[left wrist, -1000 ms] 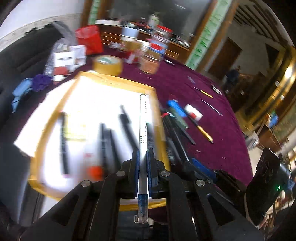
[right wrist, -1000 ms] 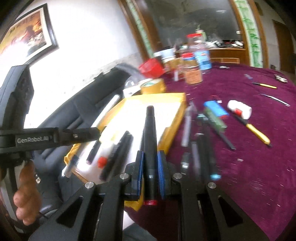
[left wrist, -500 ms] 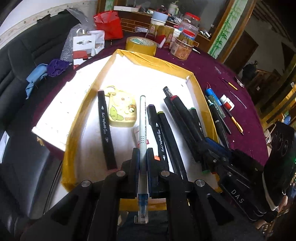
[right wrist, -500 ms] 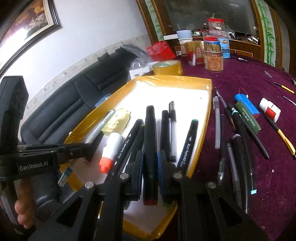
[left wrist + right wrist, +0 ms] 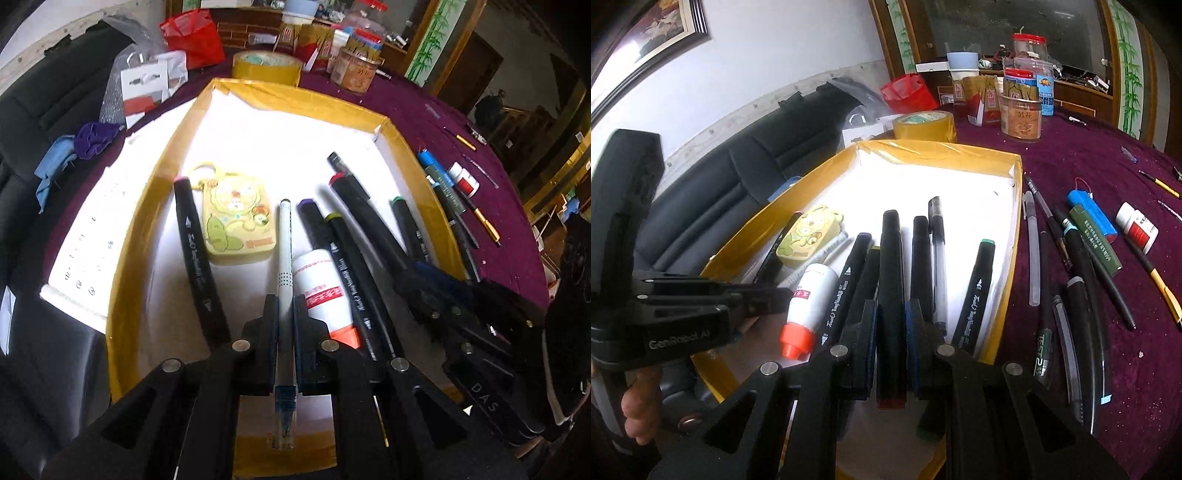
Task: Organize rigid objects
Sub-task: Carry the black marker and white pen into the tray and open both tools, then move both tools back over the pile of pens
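- The left gripper (image 5: pixel 285 317) is clenched on a thin white pen (image 5: pixel 284 254), which runs forward between its pads with the clear blue-tipped end sticking out behind them.
- The white pen hangs over the tray (image 5: pixel 147 206), a shallow white box with a yellow taped rim that sits on the desk (image 5: pixel 443 122).
- The right gripper (image 5: pixel 892 332) grasps a thick black marker (image 5: pixel 891 273); its red end shows behind the pads and its black cap points ahead over the tray.
- In the left wrist view the right gripper (image 5: pixel 421 284) shows at the right side of the tray, low over the markers there.
- In the right wrist view the left gripper (image 5: pixel 764 295) reaches in from the left, beside a white bottle (image 5: pixel 809 295) with an orange-red cap.
- Lying in the tray are several black markers (image 5: pixel 195 266), the white bottle, a yellow cartoon case (image 5: pixel 236 221) and a clear pen (image 5: pixel 938 258) with a black cap.
- More pens (image 5: pixel 1082 280), a blue cylinder (image 5: pixel 1089 214), a green tube (image 5: pixel 1097 240) and a small red-and-white bottle (image 5: pixel 1137 227) lie on the purple desk to the right of the tray.
- A roll of yellow tape (image 5: pixel 925 125) stands just beyond the tray's far rim, with jars (image 5: pixel 1021 114) and a red bag (image 5: pixel 908 92) behind it.
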The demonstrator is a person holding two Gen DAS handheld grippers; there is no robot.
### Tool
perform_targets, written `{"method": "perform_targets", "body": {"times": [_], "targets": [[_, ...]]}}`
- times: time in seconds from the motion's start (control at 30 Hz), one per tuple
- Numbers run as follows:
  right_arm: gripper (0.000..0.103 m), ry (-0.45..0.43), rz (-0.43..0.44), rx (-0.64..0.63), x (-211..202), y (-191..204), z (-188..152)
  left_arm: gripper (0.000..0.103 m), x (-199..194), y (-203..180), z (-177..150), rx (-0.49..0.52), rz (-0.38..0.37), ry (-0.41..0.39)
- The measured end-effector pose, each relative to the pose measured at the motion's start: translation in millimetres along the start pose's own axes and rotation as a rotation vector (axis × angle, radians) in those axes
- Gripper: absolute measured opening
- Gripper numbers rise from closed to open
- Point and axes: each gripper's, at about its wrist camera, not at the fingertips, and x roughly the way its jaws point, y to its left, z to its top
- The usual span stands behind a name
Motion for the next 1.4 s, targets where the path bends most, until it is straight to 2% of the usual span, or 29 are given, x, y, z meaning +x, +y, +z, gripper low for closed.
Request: {"method": "perform_targets", "body": {"times": [0.13, 0.3, 0.37, 0.43, 0.47, 0.6, 0.7, 0.8, 0.93, 1.1, 1.23, 1.4], "targets": [[0.014, 0.003, -0.017, -0.020, 0.7, 5.1, -1.5, 0.005, 2.6, 3.7, -1.6, -0.020, -0.015, 0.004], [0.017, 0.003, -0.027, -0.022, -1.6, 7.4, -3.4, 0.007, 2.4, -0.8, -3.6, -0.008, 0.010, 0.000], [0.026, 0.000, -0.002, -0.016, -4.0, 5.5, -3.3, 0.011, 1.6, 0.3, -3.3, -0.019, 0.006, 0.000], [0.037, -0.020, 0.034, -0.002, -12.1, 2.6, -3.7, 0.021, -1.2, 3.3, -2.8, -0.047, 0.011, -0.010], [0.038, -0.034, 0.036, 0.003, -16.5, 1.5, -4.3, 0.022, -4.6, 4.8, -2.6, -0.063, 0.008, -0.025], [0.039, -0.117, 0.082, 0.053, -45.0, -15.3, -8.4, 0.042, -21.2, -1.2, -3.2, -0.090, -0.004, -0.087], [0.039, -0.176, 0.116, 0.095, -69.1, -34.0, -13.4, 0.043, -40.7, -25.7, -7.0, -0.045, 0.014, -0.179], [0.039, -0.226, 0.102, 0.133, -92.6, -56.2, -21.4, 0.051, -49.8, -55.4, -10.9, 0.019, -0.022, -0.218], [0.039, -0.260, 0.069, 0.231, -115.0, -92.9, -38.2, 0.051, -44.8, -100.7, -15.4, 0.089, -0.097, -0.208], [0.039, -0.264, -0.004, 0.313, -134.8, -133.1, -56.2, 0.051, -34.4, -142.4, -21.4, 0.152, -0.116, -0.174], [0.039, -0.254, -0.046, 0.334, -146.8, -152.8, -66.8, 0.051, -32.7, -153.9, -26.2, 0.157, -0.121, -0.158], [0.039, -0.214, -0.049, 0.364, -143.5, -170.6, -65.9, 0.051, -35.4, -159.8, -30.4, 0.157, -0.119, -0.154]]}}
